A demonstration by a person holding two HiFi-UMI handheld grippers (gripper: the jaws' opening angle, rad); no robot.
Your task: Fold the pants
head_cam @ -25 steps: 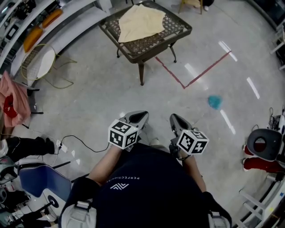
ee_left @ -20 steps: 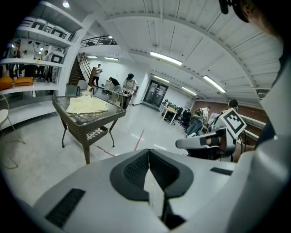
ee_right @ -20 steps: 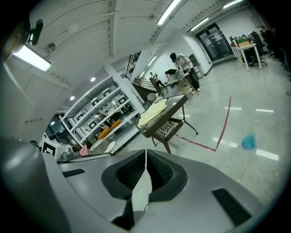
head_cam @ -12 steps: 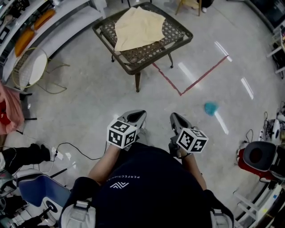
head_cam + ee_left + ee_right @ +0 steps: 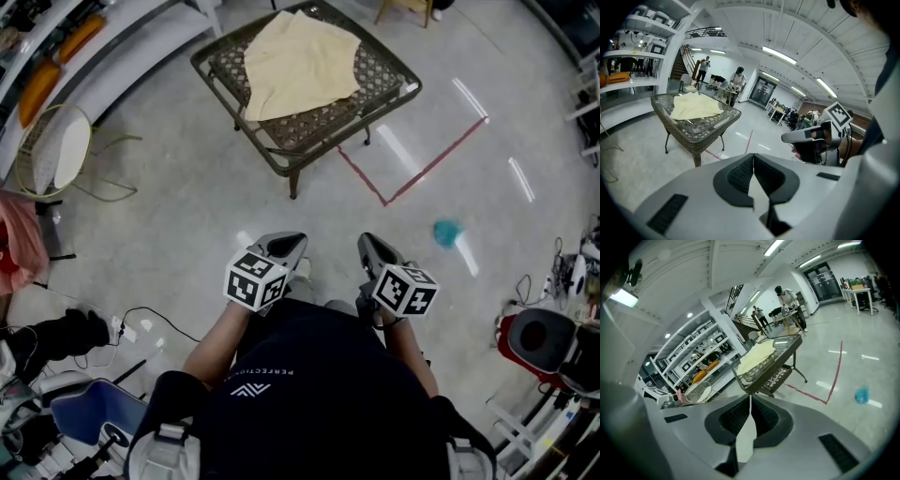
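Head view: pants (image 5: 300, 58) lie spread on table (image 5: 380, 80), upper centre. Soft, light, floppy, we judge; we'd pinch the corners. Left gripper (image 5: 289, 244) and right gripper (image 5: 369, 247) clenched, empty.

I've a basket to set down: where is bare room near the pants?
The table is bare only along its near and right rims, around the cream pants. The floor before the table is open; the left, by the wire chair, is crowded.

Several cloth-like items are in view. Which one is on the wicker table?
The pale yellow pants, spread on the table. The pink cloth is at the left edge; the teal scrap lies on the floor.
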